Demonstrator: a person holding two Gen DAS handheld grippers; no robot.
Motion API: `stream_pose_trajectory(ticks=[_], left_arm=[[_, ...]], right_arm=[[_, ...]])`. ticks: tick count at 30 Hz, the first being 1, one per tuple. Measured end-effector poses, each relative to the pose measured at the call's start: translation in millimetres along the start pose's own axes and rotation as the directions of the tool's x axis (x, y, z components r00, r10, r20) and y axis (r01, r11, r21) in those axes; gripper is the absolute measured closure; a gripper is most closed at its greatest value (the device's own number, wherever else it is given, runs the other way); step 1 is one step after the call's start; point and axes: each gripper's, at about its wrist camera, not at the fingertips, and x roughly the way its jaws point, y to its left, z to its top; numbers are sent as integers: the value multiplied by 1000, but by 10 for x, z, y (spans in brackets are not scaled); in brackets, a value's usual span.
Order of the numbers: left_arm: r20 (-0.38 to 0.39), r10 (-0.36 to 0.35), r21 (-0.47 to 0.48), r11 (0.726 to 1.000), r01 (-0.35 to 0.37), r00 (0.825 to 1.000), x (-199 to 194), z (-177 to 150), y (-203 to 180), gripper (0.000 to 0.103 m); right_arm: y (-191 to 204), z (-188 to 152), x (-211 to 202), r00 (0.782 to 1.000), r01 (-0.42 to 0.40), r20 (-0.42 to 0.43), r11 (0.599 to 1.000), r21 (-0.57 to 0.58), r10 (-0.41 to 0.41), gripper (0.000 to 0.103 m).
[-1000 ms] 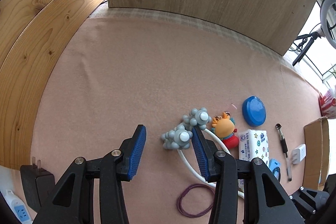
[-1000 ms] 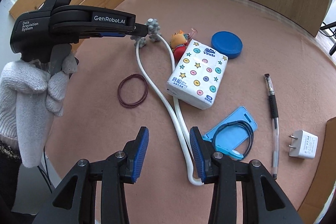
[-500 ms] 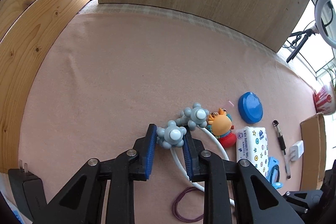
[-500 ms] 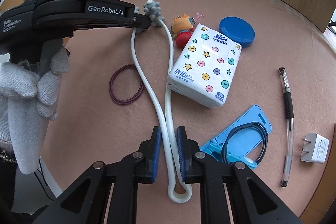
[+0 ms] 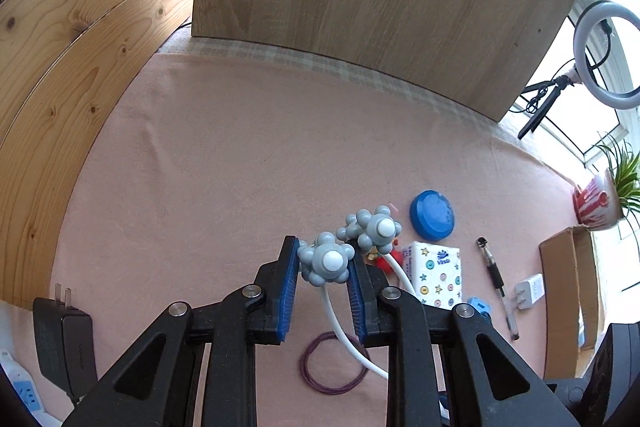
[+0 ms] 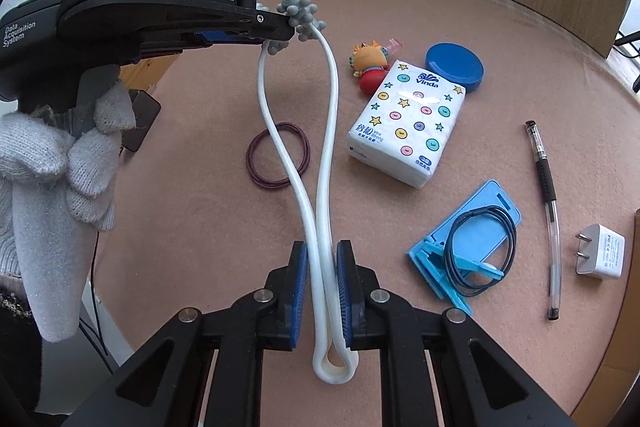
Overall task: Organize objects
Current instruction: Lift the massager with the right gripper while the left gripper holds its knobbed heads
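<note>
Two grippers share one object: a white bent massager (image 6: 326, 155) with knobbly grey ball heads at each end. The left gripper (image 5: 325, 269) is clamped on one grey head (image 5: 327, 263), its blue pads pressing either side, while the second head (image 5: 374, 229) sticks up free just beyond. The right gripper (image 6: 322, 285) is closed on the two white arms of the massager near the U-shaped bend (image 6: 334, 367), which pokes out behind the pads. From the right wrist view the massager hangs above the pink tablecloth (image 6: 192, 227), stretched between both grippers, and a hand in a white knit glove (image 6: 60, 163) holds the left tool.

Beneath and beside it lie a purple hair tie (image 6: 278, 155), a tissue pack (image 6: 408, 125) printed with stars and buttons, a small orange and red toy figure (image 6: 370, 65) touching the pack's far corner, and a blue round lid (image 6: 454, 66) just beyond the pack. Further right are a blue phone stand (image 6: 466, 247) with a black cord coiled on it, a pen (image 6: 546, 211) and a white charger plug (image 6: 600, 253)
</note>
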Motion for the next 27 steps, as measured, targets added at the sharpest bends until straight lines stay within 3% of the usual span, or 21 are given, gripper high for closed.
stream_pose_trajectory(ticks=[13,27], left_arm=[[58,-100,122,988,93,993,-251,49,-936,79],[17,-240,292,930,225,971,-69,-110,-2528,79]], right_arm=[[-336,-280,-652,993,16,114,992,122,-30,90],[-1269,-800,-1363,969,88,194,947,308,-153,90]])
